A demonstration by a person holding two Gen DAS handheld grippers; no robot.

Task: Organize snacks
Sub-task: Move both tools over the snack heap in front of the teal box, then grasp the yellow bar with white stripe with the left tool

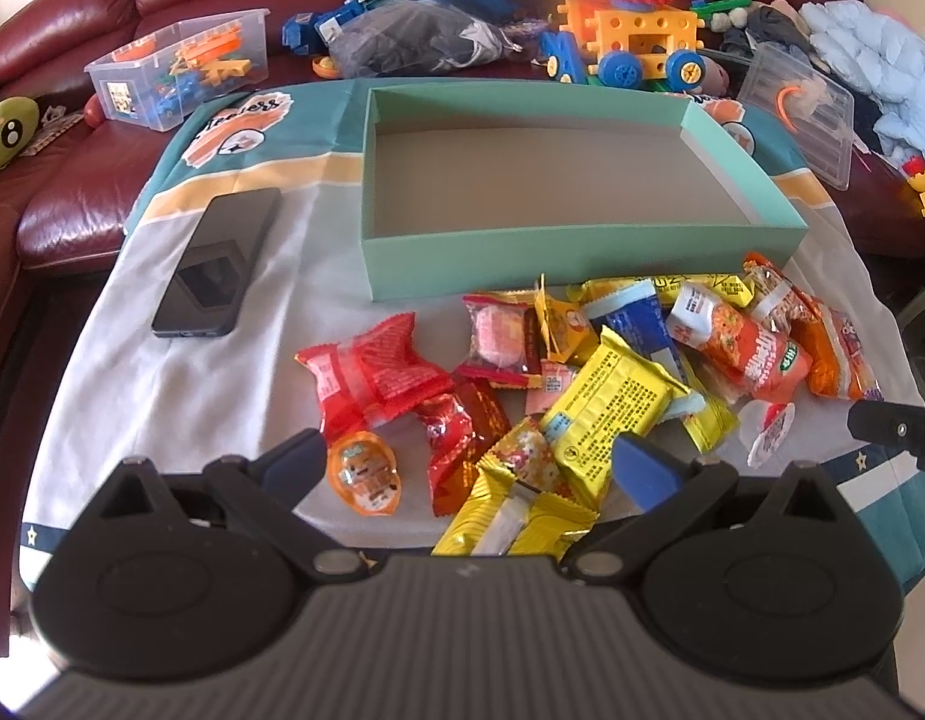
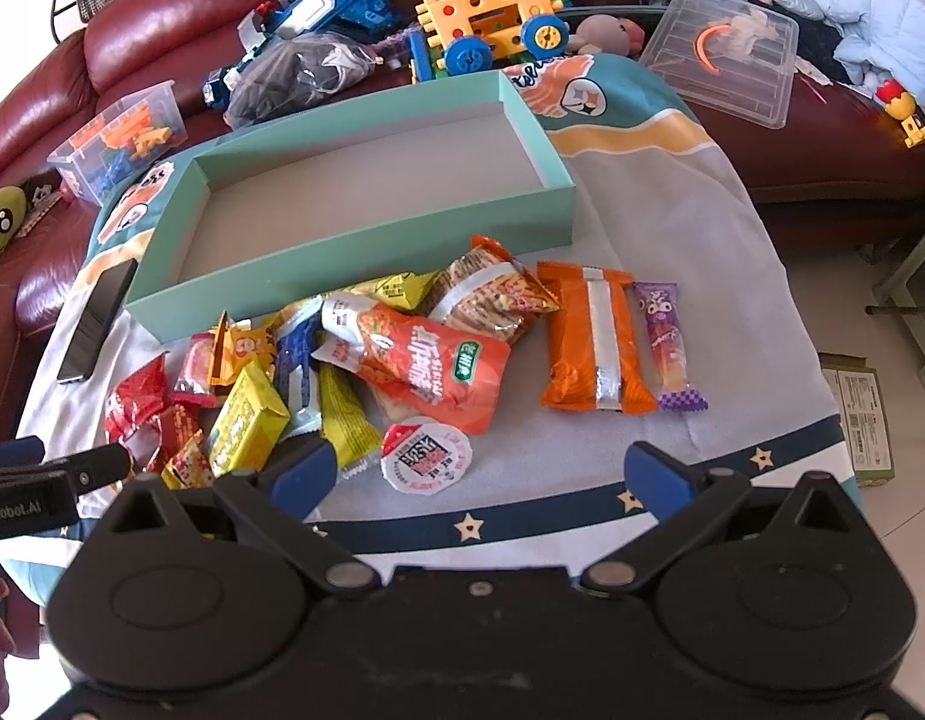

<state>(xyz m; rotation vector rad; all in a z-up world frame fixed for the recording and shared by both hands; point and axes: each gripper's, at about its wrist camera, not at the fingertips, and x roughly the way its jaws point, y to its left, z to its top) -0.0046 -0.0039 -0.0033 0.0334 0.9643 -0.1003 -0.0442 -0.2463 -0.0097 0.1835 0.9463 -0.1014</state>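
Left wrist view looks over a heap of wrapped snacks (image 1: 582, 372) lying on a printed cloth (image 1: 162, 396) just in front of an open mint-green box (image 1: 582, 264), whose grey inside holds nothing. The left gripper (image 1: 471, 462) hangs low over the near edge of the heap with its blue-tipped fingers (image 1: 642, 468) spread wide and pinching nothing — an orange jelly cup (image 1: 363, 474) and a gold-wrapped bar (image 1: 510, 516) lie between them. Left of the box rests a dark phone (image 1: 219, 261), and the cloth's orange badge (image 1: 240, 126) carries cursive lettering that cannot be read for sure.

Right wrist view alone shows what lies at the right end of the heap: an orange packet with a silver seam (image 2: 591, 342) and, just beside it, a slim purple-ended sweet (image 2: 666, 348), both apart from the pile. The right gripper (image 2: 480, 471) also has its fingers (image 2: 657, 477) spread and empty, with a round red-and-white lidded cup (image 2: 426, 456) near the left one. A big orange pouch (image 2: 432, 366) bears white Chinese characters and a small green label. At the left edge, the other tool's black body shows the letters "enRobot.AI". Beyond the box, on a dark red sofa (image 2: 180, 18), sit a yellow-and-blue toy vehicle (image 2: 492, 18) and a clear bin of building pieces (image 2: 123, 138) — the packet text is too small to read.
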